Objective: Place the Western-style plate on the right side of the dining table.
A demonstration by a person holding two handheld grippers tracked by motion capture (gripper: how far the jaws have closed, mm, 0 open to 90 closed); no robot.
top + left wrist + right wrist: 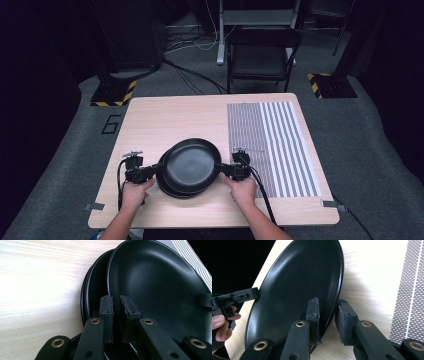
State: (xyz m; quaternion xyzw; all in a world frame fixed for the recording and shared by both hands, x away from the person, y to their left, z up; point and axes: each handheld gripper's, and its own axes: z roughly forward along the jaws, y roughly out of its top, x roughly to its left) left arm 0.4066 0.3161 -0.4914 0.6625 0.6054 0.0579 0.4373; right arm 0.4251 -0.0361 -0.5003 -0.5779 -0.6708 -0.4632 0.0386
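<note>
A "6" (111, 124) is showing on the floor at the frame's left, the only writing legible. At lower centre of the counter (165, 115), two grippers are holding the top plate (192, 164) above a stack (172, 189) of black plates. The left gripper (159, 169) is pinching the plate's left rim between its fingers (106, 312). The right gripper (220, 168) is straddling the right rim, its fingers (313, 312) looking slightly spread. A striped mat (272, 145) is lying at right.

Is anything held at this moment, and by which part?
Yes: the top black plate is gripped by its rim on opposite sides, by the left gripper and the right gripper, above the plates beneath.
</note>
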